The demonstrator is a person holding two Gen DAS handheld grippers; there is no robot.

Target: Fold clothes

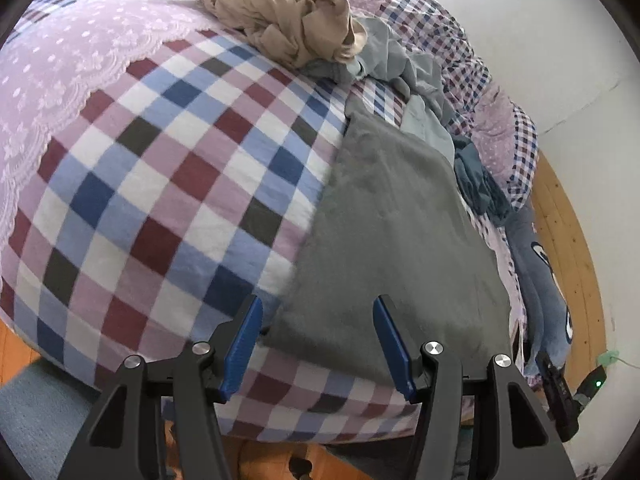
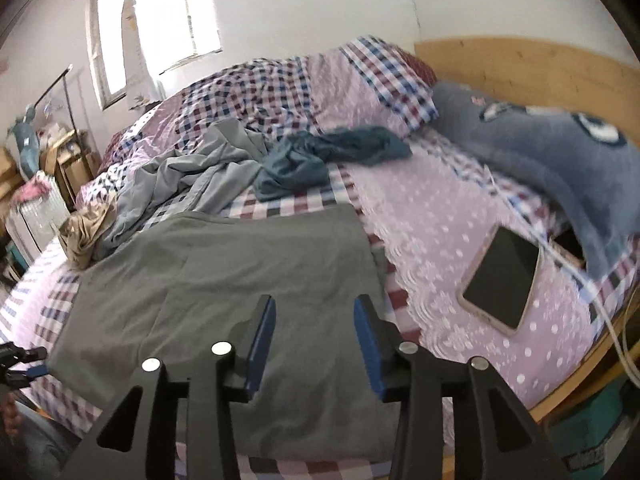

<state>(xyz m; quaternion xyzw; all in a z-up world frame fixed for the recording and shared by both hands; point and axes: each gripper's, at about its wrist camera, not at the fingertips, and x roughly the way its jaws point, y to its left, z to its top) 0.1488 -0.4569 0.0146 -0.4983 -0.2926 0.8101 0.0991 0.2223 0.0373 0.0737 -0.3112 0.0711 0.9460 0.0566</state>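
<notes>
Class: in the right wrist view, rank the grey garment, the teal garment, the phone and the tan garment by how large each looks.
1. grey garment, though nearest the camera
2. teal garment
3. phone
4. tan garment, partly hidden

Teal garment and phone look close; nearness enlarges the phone.

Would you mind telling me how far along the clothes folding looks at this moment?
Done: the grey garment lies flat in a neat rectangle on the bed. In hand: nothing; the left gripper and right gripper hover open over it. Left: the beige garment, light grey garment and teal garment remain crumpled.
</notes>
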